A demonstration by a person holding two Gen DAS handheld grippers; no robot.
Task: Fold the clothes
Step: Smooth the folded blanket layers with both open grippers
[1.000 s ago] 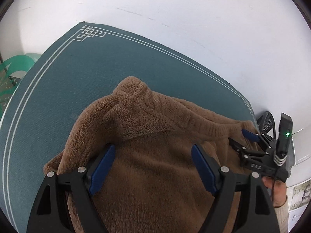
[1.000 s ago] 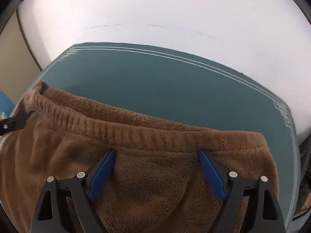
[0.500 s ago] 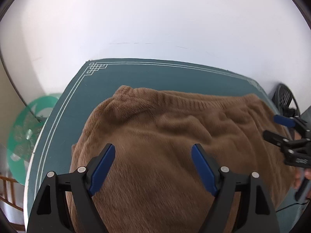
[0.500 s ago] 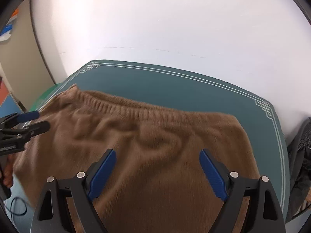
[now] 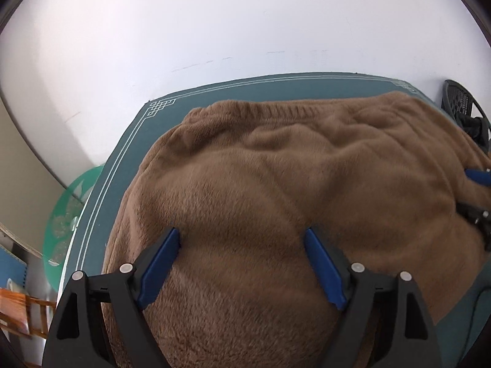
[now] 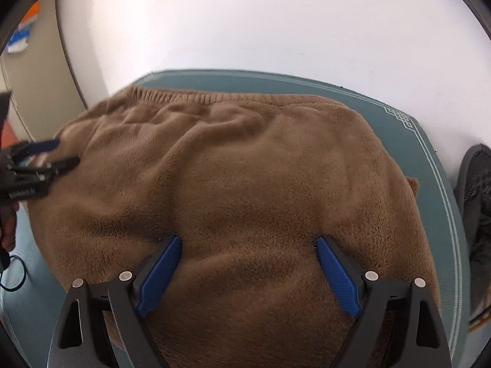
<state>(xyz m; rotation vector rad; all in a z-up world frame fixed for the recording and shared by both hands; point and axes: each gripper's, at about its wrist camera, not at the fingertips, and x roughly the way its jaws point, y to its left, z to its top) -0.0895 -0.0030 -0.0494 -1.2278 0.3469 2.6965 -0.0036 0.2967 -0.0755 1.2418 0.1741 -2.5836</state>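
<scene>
Left gripper (image 5: 242, 239) jaws wide, just eased wider, nothing clamped, blue pads over brown fleece (image 5: 291, 184). Right gripper (image 6: 248, 245) likewise spread, nothing gripped, above same fleece. Fleece lies spread on teal mat (image 5: 129, 141), ribbed hem toward white wall (image 5: 214, 24). Green disc (image 5: 70, 214) beside mat's left edge.
</scene>
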